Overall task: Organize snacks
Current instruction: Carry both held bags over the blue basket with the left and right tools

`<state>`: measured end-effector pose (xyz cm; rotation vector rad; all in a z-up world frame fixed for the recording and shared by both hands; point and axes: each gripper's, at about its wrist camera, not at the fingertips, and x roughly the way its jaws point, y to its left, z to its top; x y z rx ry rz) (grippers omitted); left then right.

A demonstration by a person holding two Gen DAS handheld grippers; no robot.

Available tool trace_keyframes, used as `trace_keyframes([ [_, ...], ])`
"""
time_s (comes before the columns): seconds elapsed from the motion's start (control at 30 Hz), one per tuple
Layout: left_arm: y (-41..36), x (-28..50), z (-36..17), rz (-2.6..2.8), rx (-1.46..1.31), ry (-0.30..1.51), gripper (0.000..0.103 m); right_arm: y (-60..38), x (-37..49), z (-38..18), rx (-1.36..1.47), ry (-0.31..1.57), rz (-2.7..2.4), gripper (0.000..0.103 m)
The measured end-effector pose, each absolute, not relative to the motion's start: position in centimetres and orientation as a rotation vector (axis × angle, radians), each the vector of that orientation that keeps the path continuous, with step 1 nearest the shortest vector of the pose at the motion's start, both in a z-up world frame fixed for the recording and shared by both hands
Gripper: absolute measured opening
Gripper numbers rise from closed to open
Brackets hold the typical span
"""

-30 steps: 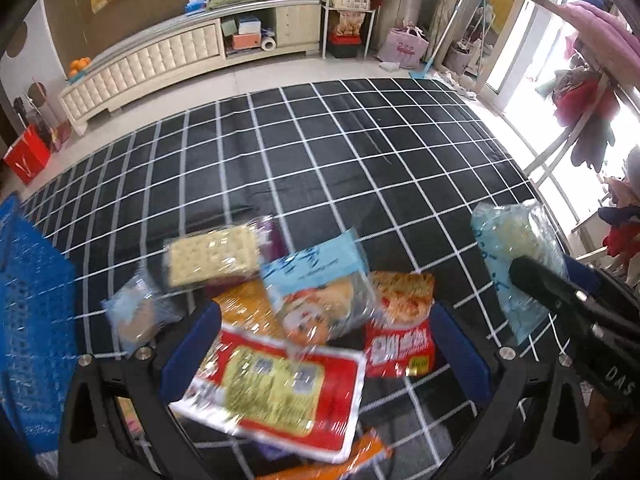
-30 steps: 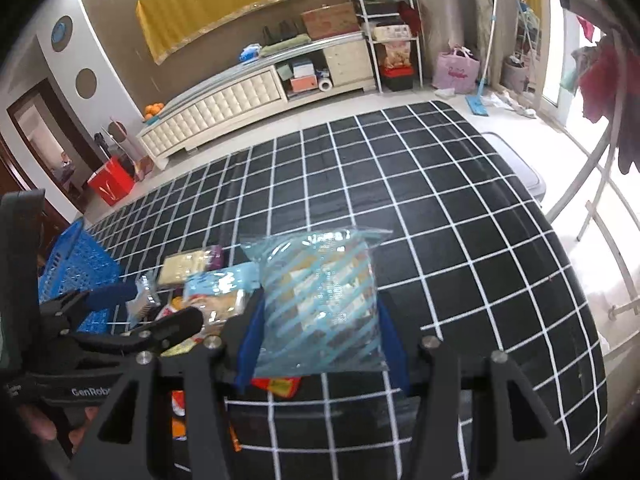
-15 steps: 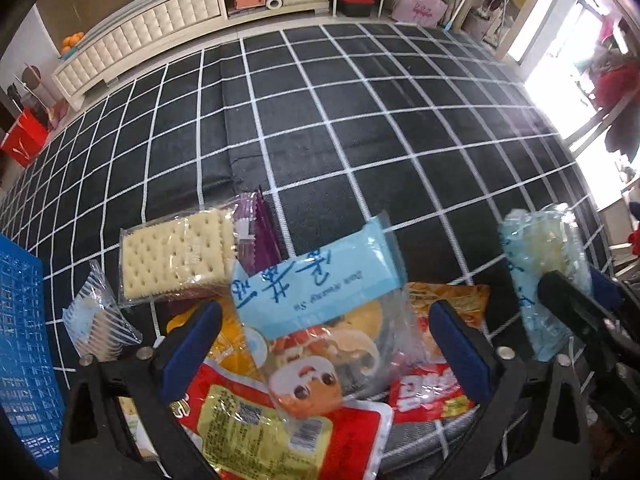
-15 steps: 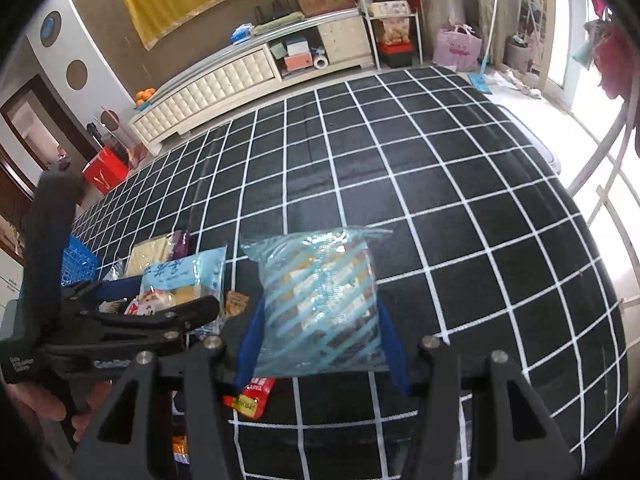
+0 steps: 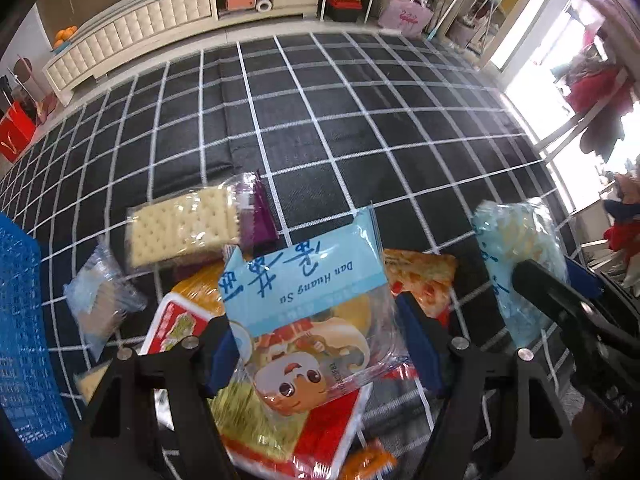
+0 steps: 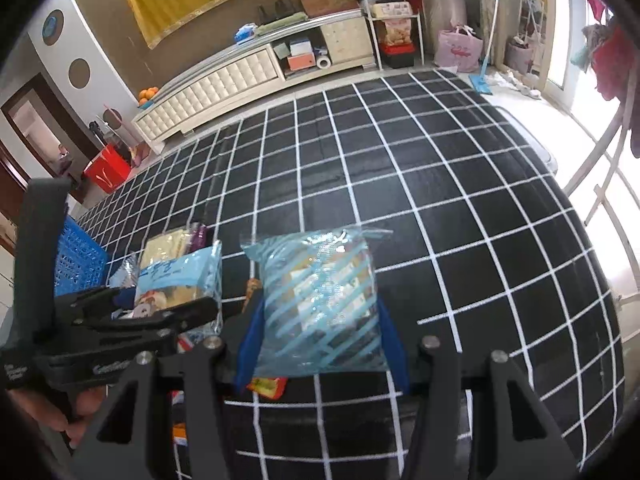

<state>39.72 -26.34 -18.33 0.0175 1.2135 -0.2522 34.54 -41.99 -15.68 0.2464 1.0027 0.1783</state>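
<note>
My left gripper (image 5: 316, 344) is shut on a light blue snack packet with a cartoon face (image 5: 308, 296), held over a pile of snacks. The packet also shows in the right wrist view (image 6: 180, 280). Below it lie a red packet (image 5: 280, 436), a cracker pack (image 5: 182, 230), a small clear packet (image 5: 98, 304) and an orange-red packet (image 5: 420, 276). My right gripper (image 6: 320, 336) is shut on a blue-striped clear packet (image 6: 320, 300), which also shows at the right of the left wrist view (image 5: 516, 264).
A blue plastic basket (image 5: 20, 340) stands at the left, also in the right wrist view (image 6: 78, 256). The snacks lie on a black mat with a white grid (image 5: 320, 120). A long white cabinet (image 6: 224, 84) and shelves stand far behind.
My left gripper has closed its jaws on the light blue cartoon packet and lifted it from the pile. My right gripper keeps its hold on the striped packet.
</note>
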Motion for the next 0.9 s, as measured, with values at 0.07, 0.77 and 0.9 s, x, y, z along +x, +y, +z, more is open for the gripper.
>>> trace_keyframes([
  [0.07,-25.8,38.5,-16.7,-0.254,0.016,1.182,0.07,-41.5,34.0,-14.4,0.234,0.988,0.182,0.058],
  [0.77,-11.5,28.3,-3.4,-0.17,-0.036,0.932,0.07,-29.7,28.2,-1.8,0.124,0.82,0.347,0.058],
  [0.9,-7.9,26.9,-2.3,-0.143,-0.053,0.916,0.07,-26.5,27.5,-1.1,0.105,0.809,0.377,0.058],
])
